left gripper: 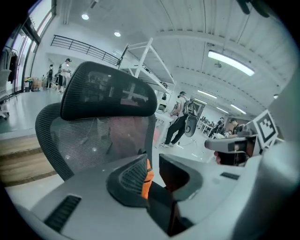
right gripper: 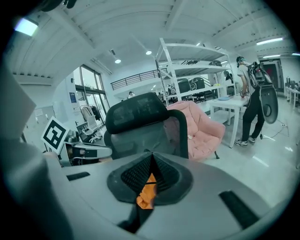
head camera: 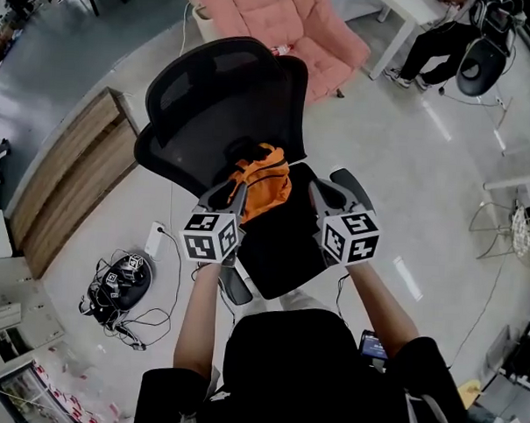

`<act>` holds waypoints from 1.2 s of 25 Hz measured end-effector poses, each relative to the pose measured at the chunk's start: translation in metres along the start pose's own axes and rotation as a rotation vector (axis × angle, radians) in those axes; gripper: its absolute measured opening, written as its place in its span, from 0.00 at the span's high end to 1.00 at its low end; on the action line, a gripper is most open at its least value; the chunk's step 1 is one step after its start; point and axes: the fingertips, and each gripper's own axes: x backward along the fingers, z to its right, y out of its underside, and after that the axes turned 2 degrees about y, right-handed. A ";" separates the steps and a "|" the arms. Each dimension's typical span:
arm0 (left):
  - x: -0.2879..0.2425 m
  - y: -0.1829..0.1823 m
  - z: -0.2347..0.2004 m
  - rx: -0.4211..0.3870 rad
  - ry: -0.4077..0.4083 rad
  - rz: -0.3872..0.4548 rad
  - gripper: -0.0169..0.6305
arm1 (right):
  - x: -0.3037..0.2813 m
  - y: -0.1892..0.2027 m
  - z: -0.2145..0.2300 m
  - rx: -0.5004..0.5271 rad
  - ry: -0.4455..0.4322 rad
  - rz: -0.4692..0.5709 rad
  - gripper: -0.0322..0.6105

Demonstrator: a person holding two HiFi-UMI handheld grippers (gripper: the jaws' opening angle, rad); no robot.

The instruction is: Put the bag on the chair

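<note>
An orange bag lies on the seat of a black mesh office chair, leaning against its backrest. My left gripper sits at the bag's left edge. In the left gripper view its jaws stand apart, with a sliver of the orange bag showing in the gap and the chair back behind. My right gripper hovers over the seat just right of the bag. In the right gripper view its tips meet, and orange fabric shows through the slit below them.
A pink sofa stands behind the chair. A wooden platform lies at the left, with a tangle of cables and a device on the floor. A seated person and a white table are at the far right.
</note>
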 end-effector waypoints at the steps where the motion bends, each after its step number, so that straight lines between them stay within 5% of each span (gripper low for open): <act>1: 0.006 -0.001 0.002 -0.005 0.003 0.006 0.85 | 0.003 -0.001 -0.005 0.003 -0.001 0.006 0.95; 12: 0.066 -0.011 0.034 -0.070 0.083 0.067 0.95 | 0.034 -0.026 -0.058 0.042 0.002 0.101 0.95; 30: 0.191 -0.034 0.088 -0.195 0.150 0.223 0.96 | 0.120 -0.050 -0.138 0.085 0.024 0.262 0.95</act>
